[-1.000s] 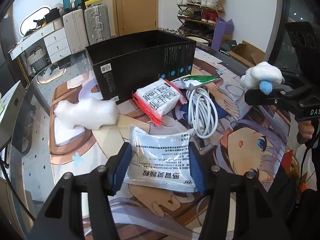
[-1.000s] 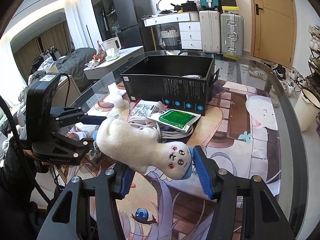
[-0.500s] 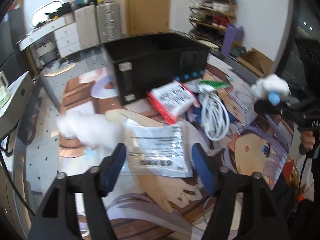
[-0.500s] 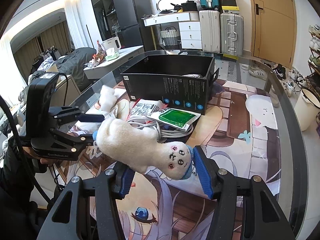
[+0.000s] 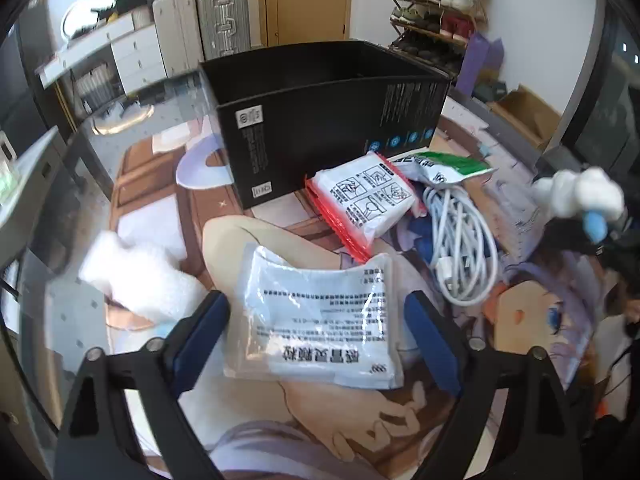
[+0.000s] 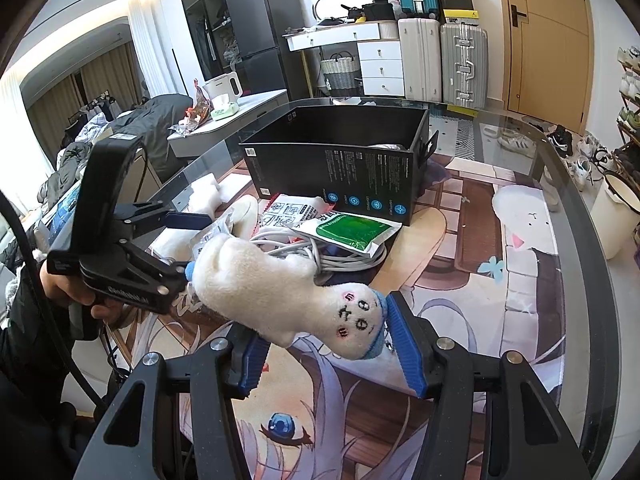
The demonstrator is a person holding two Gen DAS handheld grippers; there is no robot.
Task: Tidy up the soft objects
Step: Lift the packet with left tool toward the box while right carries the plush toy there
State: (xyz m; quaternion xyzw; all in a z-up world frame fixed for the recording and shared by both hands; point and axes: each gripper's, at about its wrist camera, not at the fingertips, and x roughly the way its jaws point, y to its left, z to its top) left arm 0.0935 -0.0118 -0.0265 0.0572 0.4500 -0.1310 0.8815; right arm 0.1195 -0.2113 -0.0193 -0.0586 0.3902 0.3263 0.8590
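Observation:
My right gripper [image 6: 326, 350] is shut on a white plush toy [image 6: 280, 284] with a stitched face, held above the table; the toy also shows at the right edge of the left wrist view [image 5: 580, 196]. My left gripper [image 5: 318, 340] is open, its blue pads either side of a clear plastic packet [image 5: 320, 316] with black print that lies on the mat. A white fluffy soft object [image 5: 140, 276] lies on the mat left of the left gripper. A black open box [image 5: 320, 108] stands behind, also in the right wrist view [image 6: 340, 160].
A red-edged white packet [image 5: 364, 200], a green and white pouch [image 5: 444, 166] and a coiled white cable [image 5: 460, 240] lie in front of the box. The printed mat covers a glass table [image 6: 560, 200]. Suitcases, drawers and a shoe rack stand beyond.
My left gripper has moved forward and swung, so the clear packet now lies between its open pads and the fluffy object sits at its left. The right gripper holds still with the toy.

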